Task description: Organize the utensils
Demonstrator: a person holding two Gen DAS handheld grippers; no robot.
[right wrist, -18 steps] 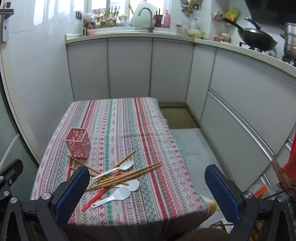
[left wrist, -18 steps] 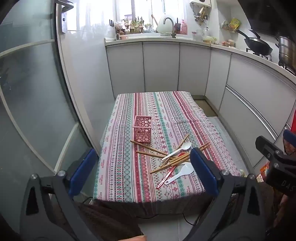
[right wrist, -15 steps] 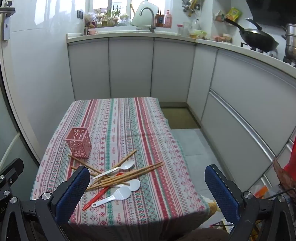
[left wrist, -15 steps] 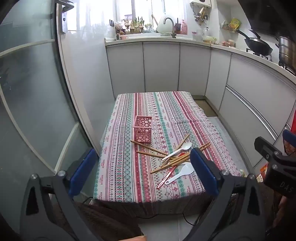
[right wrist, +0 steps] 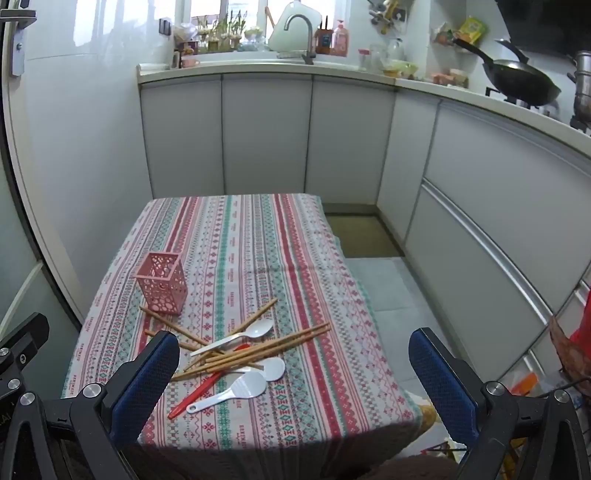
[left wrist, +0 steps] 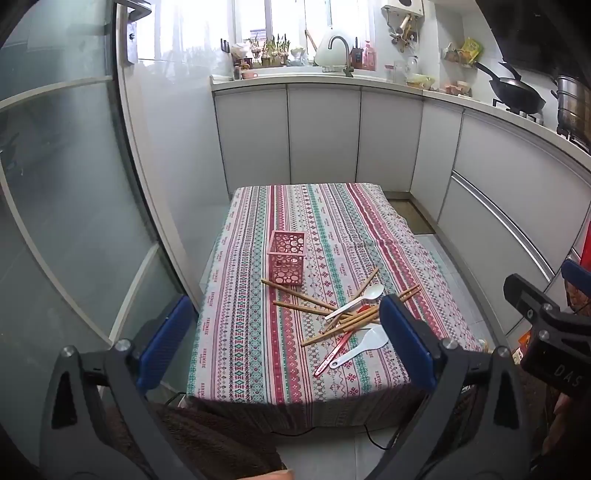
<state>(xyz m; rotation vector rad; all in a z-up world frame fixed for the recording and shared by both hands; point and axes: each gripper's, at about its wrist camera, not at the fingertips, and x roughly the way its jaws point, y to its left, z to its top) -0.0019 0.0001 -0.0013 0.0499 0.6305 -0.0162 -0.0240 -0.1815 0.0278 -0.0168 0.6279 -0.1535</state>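
Observation:
A pink perforated holder (left wrist: 286,257) (right wrist: 162,282) stands upright on the striped tablecloth (left wrist: 258,332) (right wrist: 258,243). In front of it lies a loose heap of wooden chopsticks (left wrist: 343,317) (right wrist: 258,349), white spoons (left wrist: 364,295) (right wrist: 243,334), a white rice paddle (left wrist: 364,347) (right wrist: 236,391) and a red utensil (left wrist: 334,350) (right wrist: 201,389). My left gripper (left wrist: 284,339) hangs open before the table's near edge, nothing between its fingers. My right gripper (right wrist: 295,373) is open too, held back from the heap and empty.
Grey kitchen cabinets (right wrist: 266,136) wrap the back and right. A wok (right wrist: 521,83) sits on the counter at right, a sink tap (right wrist: 299,33) at the back. A glass door (left wrist: 66,184) stands left of the table. Floor tiles (right wrist: 388,291) lie to the table's right.

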